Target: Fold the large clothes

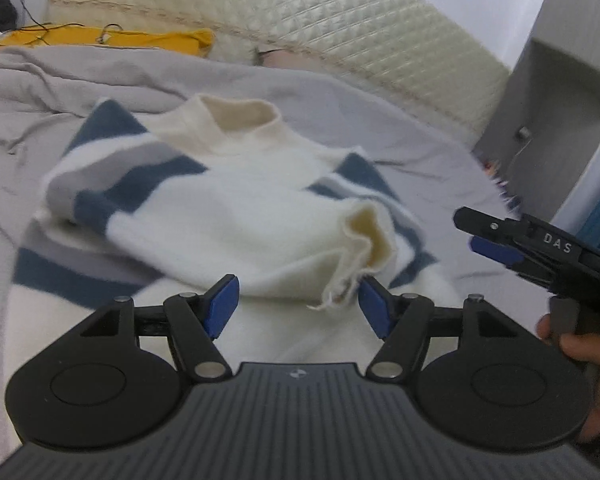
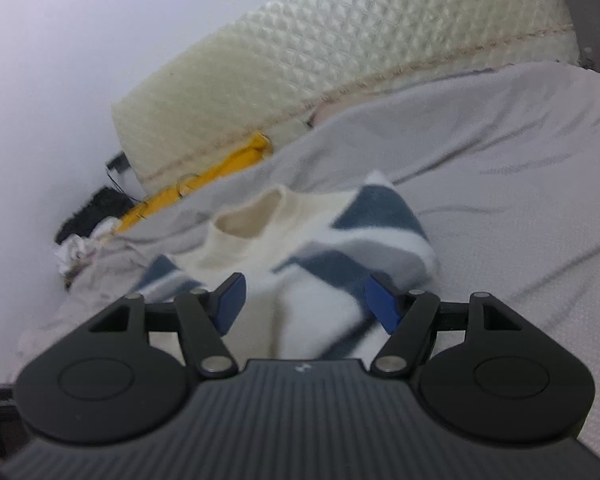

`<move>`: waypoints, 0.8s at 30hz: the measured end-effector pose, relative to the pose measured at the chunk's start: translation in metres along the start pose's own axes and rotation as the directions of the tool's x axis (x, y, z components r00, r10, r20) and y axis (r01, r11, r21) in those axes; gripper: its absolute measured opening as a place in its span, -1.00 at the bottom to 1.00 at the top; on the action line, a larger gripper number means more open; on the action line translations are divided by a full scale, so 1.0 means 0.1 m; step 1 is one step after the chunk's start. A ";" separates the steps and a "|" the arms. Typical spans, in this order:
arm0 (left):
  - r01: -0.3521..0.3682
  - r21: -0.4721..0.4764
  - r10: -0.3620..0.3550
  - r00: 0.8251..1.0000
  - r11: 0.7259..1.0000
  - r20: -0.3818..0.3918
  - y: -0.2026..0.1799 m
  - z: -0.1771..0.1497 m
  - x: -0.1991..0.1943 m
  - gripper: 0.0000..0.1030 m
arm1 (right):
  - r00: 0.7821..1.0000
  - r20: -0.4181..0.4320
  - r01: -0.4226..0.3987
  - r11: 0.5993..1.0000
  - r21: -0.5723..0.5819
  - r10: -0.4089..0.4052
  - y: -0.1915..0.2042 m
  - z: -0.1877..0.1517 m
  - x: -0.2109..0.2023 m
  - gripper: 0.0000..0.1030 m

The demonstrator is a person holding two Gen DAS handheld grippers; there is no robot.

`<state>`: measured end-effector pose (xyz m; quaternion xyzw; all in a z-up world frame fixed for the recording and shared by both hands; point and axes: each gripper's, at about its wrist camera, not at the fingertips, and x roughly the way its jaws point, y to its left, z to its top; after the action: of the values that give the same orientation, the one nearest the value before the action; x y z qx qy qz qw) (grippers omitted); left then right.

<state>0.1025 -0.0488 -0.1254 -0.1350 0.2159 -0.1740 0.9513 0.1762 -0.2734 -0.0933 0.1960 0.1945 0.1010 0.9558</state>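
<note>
White-and-blue striped sweater [image 1: 236, 208] lies on the grey bed [image 1: 420, 152], collar away, folded sleeve cuff [image 1: 364, 240] just ahead of the left gripper [image 1: 298, 304]; right gripper [image 2: 304, 300] beside, both released, empty.

Home bedroom: bed under grey sheet [image 2: 500, 184], quilted cream headboard [image 1: 340, 28] against white wall, yellow pillow [image 1: 112, 38] (cables trailing across).
</note>
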 end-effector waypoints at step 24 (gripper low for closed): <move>-0.036 -0.090 0.035 0.999 0.995 -0.014 0.59 0.01 0.70 0.41 | 0.971 -0.224 0.042 0.982 -0.186 -0.084 0.12 -0.23 0.78 0.31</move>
<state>0.1786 -0.0223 -0.1696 -0.1727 0.2319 -0.1481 0.9458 0.2359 -0.2336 -0.1341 0.0896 0.3003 0.1095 0.9433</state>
